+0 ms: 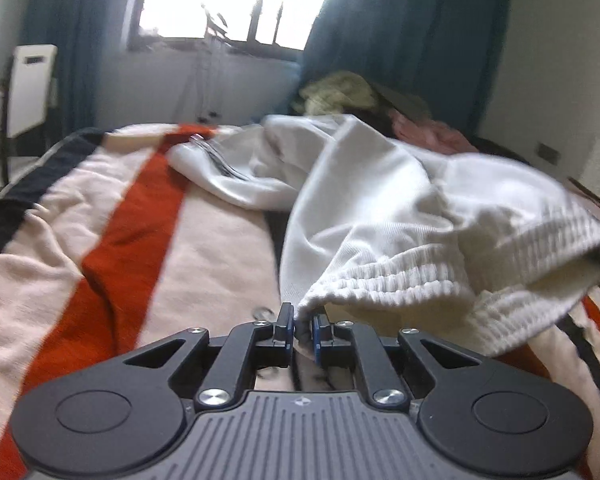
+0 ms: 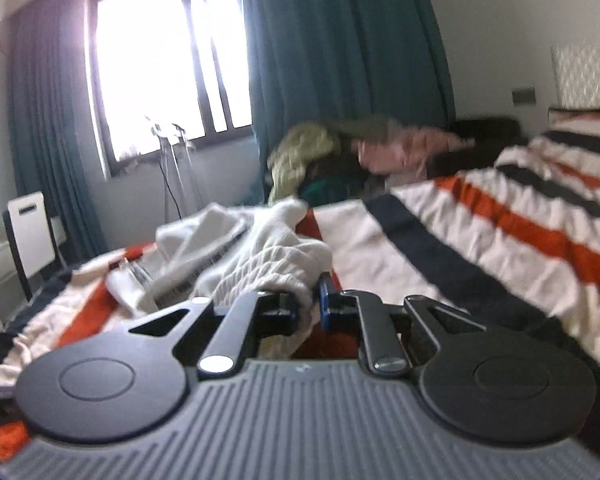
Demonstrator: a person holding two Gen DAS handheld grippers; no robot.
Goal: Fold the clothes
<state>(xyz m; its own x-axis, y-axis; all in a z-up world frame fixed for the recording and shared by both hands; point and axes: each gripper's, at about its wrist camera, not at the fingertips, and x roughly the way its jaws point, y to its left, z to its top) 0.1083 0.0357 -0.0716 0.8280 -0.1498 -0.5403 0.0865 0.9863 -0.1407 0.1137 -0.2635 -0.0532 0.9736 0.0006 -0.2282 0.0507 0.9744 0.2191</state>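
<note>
White trousers [image 1: 384, 216] with a ribbed elastic waistband [image 1: 428, 280] hang lifted over the striped bedspread [image 1: 80, 216]. My left gripper [image 1: 303, 326] is shut on one end of that waistband, the cloth pinched between its blue pads. In the right wrist view my right gripper [image 2: 309, 304] is shut on the other end of the waistband [image 2: 268, 264], and the white trousers [image 2: 204, 240] trail off to the left over the bed. The legs lie crumpled farther back.
The bed carries a striped bedspread [image 2: 480, 232] in cream, orange and dark blue. A heap of other clothes [image 1: 340, 94] lies at the far end by the teal curtain [image 1: 412, 32]. A white appliance [image 1: 30, 88] stands at left under the window.
</note>
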